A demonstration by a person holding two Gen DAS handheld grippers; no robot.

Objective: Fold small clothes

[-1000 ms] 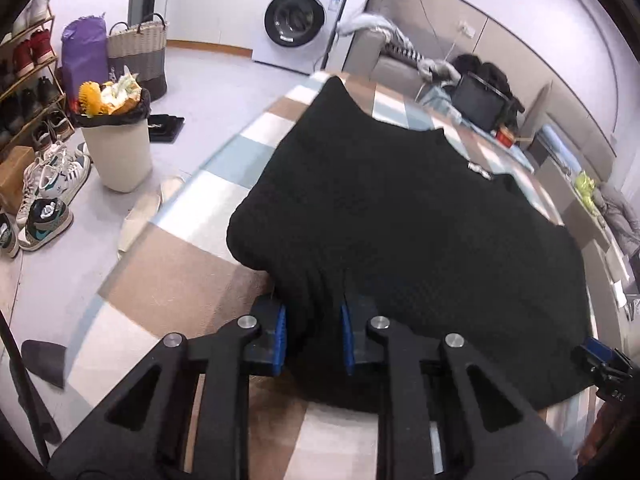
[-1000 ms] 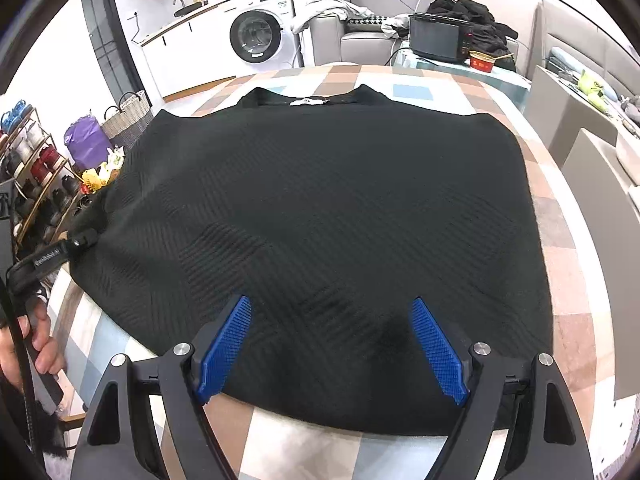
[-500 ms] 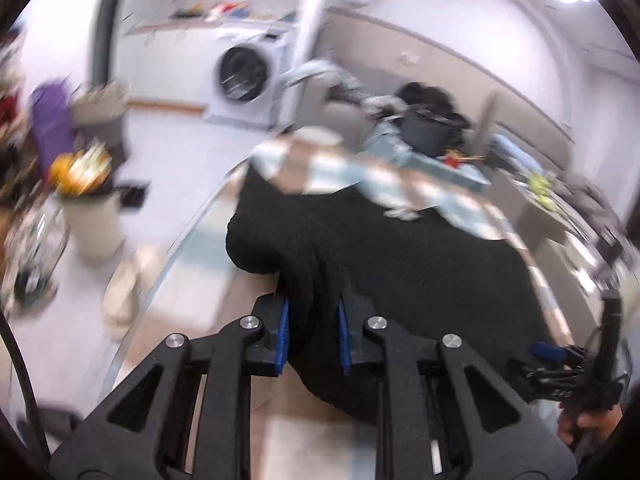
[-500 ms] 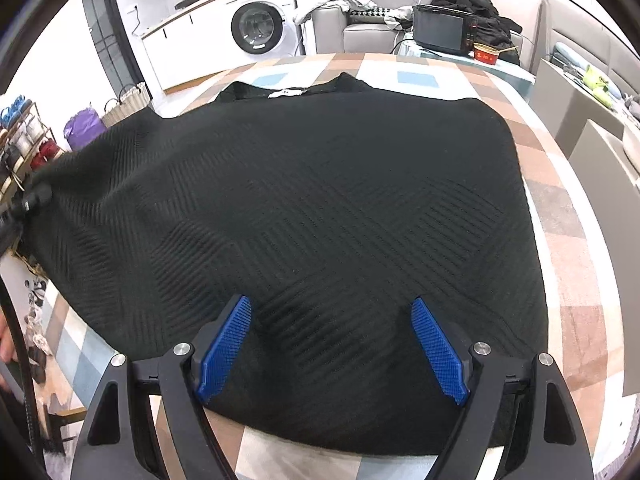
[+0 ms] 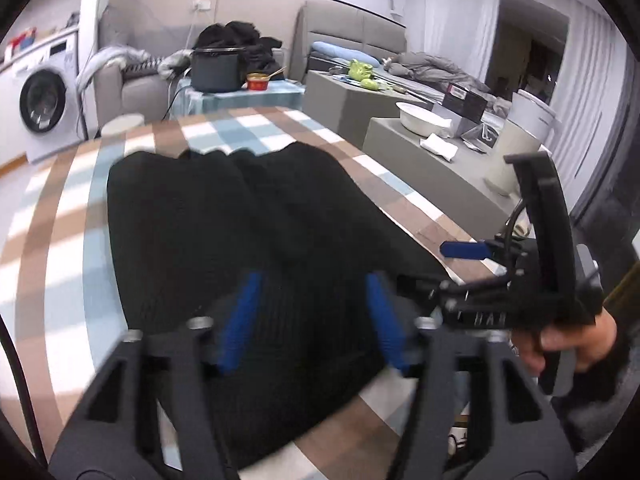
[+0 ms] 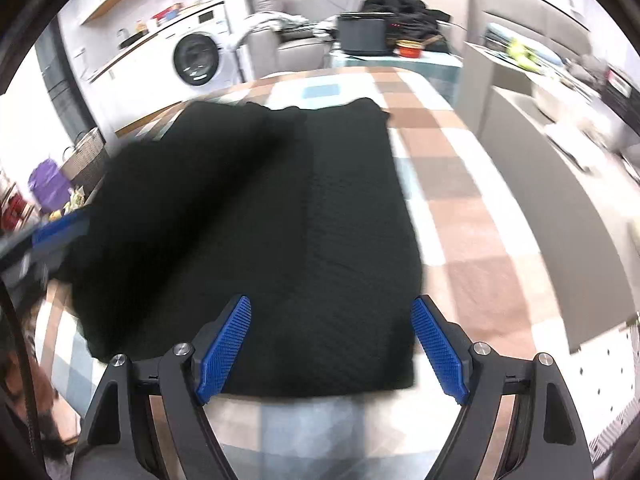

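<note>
A black knit garment [image 5: 248,232] lies on the checked tablecloth [image 5: 60,240], its left side folded over the middle. My left gripper [image 5: 312,320] hovers over the near part of the fold. Its jaws are opening, and the blue pads [image 5: 240,320] stand apart with cloth below them, not pinched. In the right wrist view the garment [image 6: 320,220] reaches to the table's near edge. My right gripper [image 6: 332,348] stands open above that near hem with nothing gripped. The right gripper [image 5: 520,280], held by a hand [image 5: 560,344], also shows in the left wrist view.
A washing machine [image 6: 196,60] stands at the back left. A dark pot [image 5: 216,68] and a red bowl [image 5: 258,81] sit on a side table beyond the table's far end. Grey blocks [image 5: 420,152] with a white basin [image 5: 424,118] flank the right side.
The left gripper carried the garment's left side up and across to the right, laid it over the middle, and its jaws have spread apart. The right gripper shifted slightly and stayed open.
</note>
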